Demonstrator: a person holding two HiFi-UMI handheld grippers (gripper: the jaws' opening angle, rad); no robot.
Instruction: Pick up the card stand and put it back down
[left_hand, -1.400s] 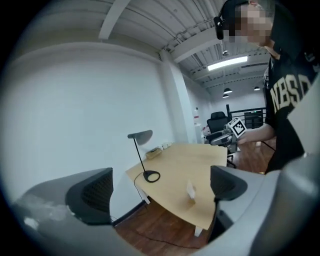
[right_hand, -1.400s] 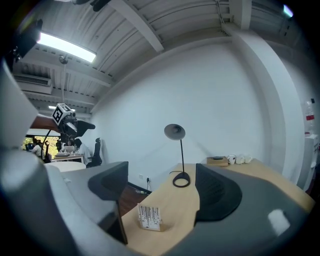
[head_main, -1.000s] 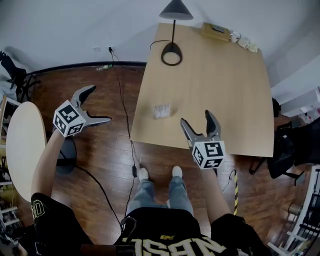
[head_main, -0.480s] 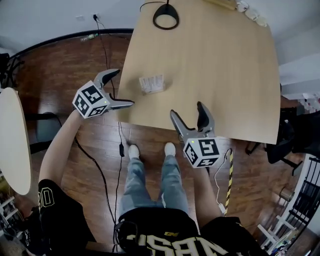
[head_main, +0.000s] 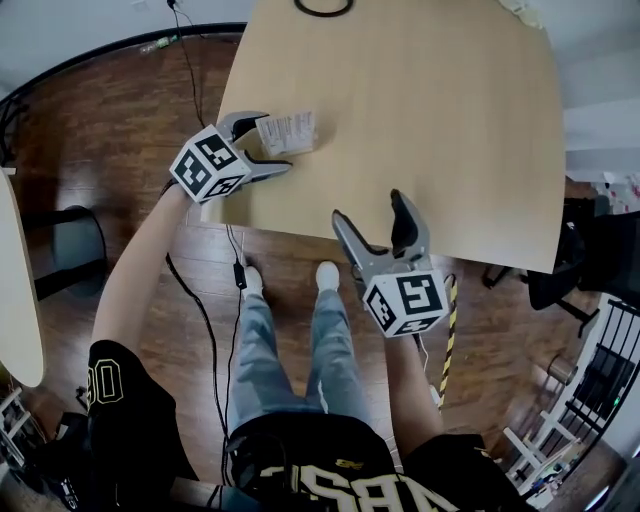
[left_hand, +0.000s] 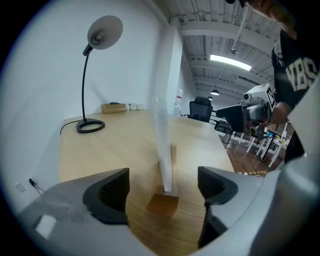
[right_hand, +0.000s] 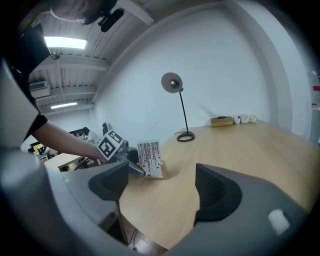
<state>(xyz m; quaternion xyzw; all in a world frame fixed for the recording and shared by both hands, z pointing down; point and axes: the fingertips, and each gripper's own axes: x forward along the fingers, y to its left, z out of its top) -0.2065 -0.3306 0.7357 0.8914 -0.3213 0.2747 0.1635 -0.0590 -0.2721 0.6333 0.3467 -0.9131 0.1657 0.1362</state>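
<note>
The card stand (head_main: 288, 132) is a small wooden block holding an upright white card with black stripes, near the table's front left corner. My left gripper (head_main: 270, 143) reaches around it, one jaw on each side. In the left gripper view the card (left_hand: 163, 145) shows edge-on above its wooden base (left_hand: 163, 202). The jaws are closing, and a gap remains on both sides. My right gripper (head_main: 378, 220) hangs open over the table's front edge with nothing between its jaws. The right gripper view shows the card stand (right_hand: 149, 159) with the left gripper (right_hand: 131, 167) at it.
The light wooden table (head_main: 430, 120) carries a black desk lamp (right_hand: 179, 107) at the far side, with a small box and cups (right_hand: 222, 121) beyond it. A cable (head_main: 205, 310) runs across the wooden floor by my feet. A round table (head_main: 12, 300) stands at the left.
My left gripper has swung right from over the floor to the table corner and now straddles the card stand, jaws narrower. The right gripper has stayed open by the front edge.
</note>
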